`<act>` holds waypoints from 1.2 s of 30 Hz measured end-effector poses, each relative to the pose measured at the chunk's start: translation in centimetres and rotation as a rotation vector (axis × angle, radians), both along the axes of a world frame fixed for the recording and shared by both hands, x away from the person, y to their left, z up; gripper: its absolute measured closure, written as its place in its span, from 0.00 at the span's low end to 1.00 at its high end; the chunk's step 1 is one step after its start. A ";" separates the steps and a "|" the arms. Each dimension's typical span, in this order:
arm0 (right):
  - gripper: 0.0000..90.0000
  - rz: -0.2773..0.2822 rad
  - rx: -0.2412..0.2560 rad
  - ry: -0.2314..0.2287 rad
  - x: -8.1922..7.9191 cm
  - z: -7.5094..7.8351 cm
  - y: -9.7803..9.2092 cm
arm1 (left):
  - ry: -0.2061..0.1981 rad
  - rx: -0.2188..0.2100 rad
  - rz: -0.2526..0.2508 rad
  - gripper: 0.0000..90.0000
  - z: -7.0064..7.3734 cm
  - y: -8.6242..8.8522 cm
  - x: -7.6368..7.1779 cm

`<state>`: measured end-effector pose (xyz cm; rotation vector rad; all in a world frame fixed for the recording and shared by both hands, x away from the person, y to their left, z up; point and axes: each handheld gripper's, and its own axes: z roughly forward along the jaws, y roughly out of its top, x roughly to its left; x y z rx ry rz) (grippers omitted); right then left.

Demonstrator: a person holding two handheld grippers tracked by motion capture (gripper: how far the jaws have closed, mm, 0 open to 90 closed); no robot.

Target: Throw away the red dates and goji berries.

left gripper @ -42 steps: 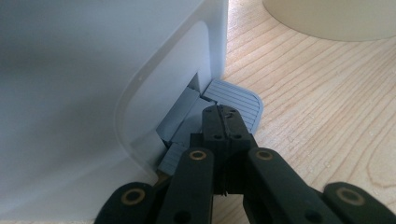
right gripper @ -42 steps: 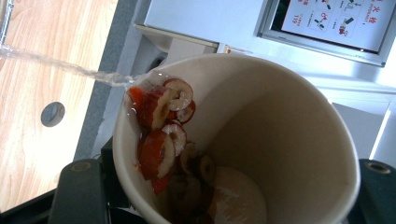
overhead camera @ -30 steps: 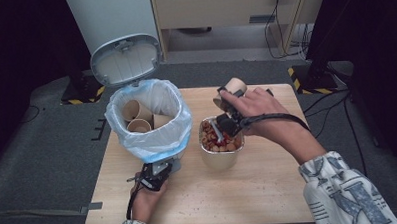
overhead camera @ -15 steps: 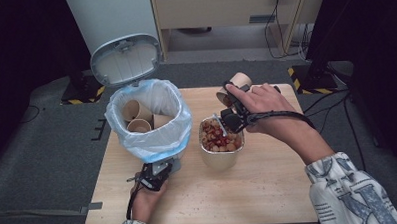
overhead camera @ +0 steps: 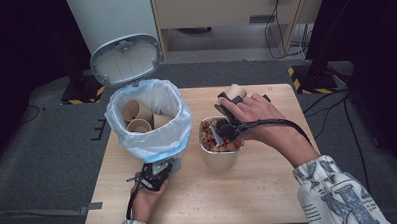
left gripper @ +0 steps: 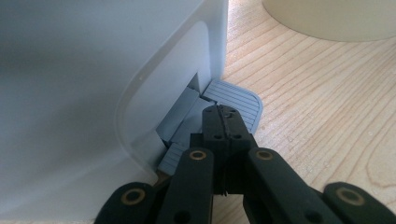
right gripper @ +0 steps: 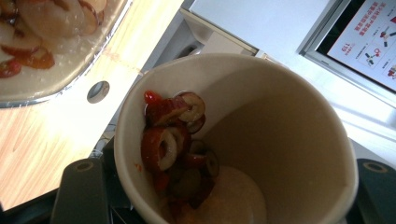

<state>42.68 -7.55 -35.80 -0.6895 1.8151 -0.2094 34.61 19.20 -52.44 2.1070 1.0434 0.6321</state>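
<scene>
A white pedal bin (overhead camera: 152,143) lined with a pale blue bag stands at the table's left, its lid (overhead camera: 126,59) up and paper cups (overhead camera: 139,125) inside. My left gripper (overhead camera: 156,174) is shut, with its tips (left gripper: 224,114) resting on the bin's grey pedal (left gripper: 243,100). My right gripper (overhead camera: 230,98) is shut on a paper cup (overhead camera: 237,90) tipped over the far rim of a foil bowl (overhead camera: 219,160) of red fruit slices. In the right gripper view the cup (right gripper: 280,121) opens toward the camera with red slices (right gripper: 173,140) clinging to its wall. The bowl (right gripper: 70,65) lies at that view's upper left.
The wooden table (overhead camera: 269,189) has open room in front of the bowl and to its right. A tall white unit (overhead camera: 108,15) stands behind the bin. Crumbs are scattered across the near part of the table.
My right hand has shifted slightly with the tilted cup above the bowl. The left gripper has stayed on the pedal and the lid has stayed up.
</scene>
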 end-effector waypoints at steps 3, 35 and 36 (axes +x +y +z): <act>0.34 0.005 0.027 -0.014 -0.2 0.7 -0.2 | 0.001 0.006 0.001 1.00 0.0 0.0 0.0; 0.34 -0.006 -0.064 -0.035 -0.2 0.6 -0.2 | 0.004 -0.002 0.002 1.00 0.0 0.0 0.0; 0.34 -0.011 -0.073 -0.045 -0.2 1.0 -0.3 | 0.002 0.001 0.002 1.00 0.0 0.0 0.0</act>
